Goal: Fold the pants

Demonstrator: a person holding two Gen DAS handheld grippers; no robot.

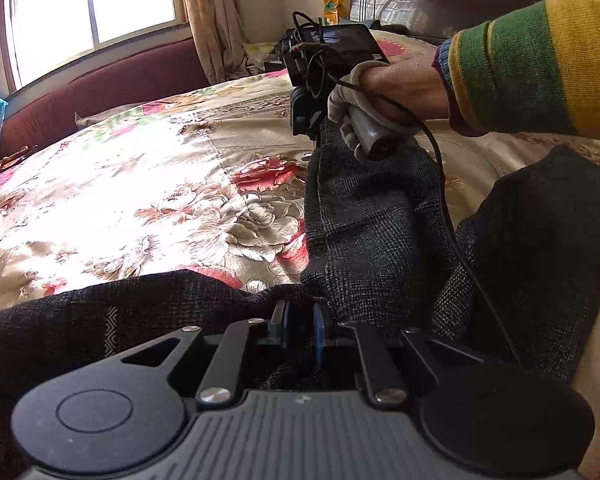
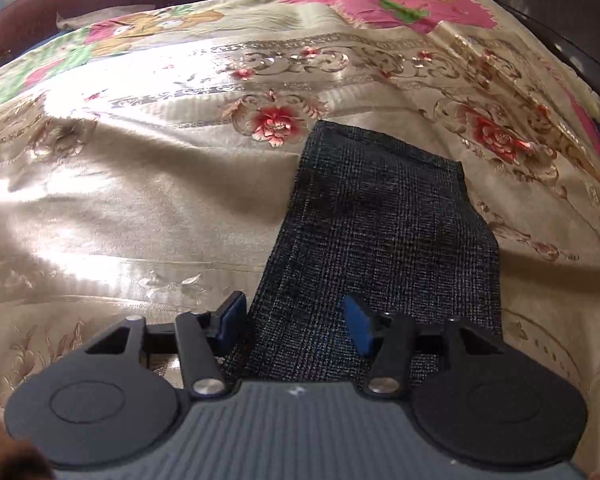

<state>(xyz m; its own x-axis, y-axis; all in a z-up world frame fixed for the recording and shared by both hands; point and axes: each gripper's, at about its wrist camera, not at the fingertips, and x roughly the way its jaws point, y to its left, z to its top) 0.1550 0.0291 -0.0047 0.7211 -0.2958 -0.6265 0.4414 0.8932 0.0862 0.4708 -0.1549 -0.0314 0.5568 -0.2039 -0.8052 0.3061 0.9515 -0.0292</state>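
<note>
Two grippers over dark checked pants [image 1: 364, 216] on floral bedspread [image 1: 148, 184], left gripper [image 1: 302, 322] pinching fabric, right gripper [image 2: 296, 324] spread, leg between pads untouched, left view alone shows gloved hand [image 1: 384, 96], striped sleeve [image 1: 540, 60], window [image 1: 96, 4].

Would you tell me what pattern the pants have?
The pants are dark grey with a fine plaid check, clearest in the right wrist view.

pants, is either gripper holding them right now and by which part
The left gripper is shut on the dark checked pants, pinching a raised fold. The right gripper is open over a pant leg, holding nothing.
</note>
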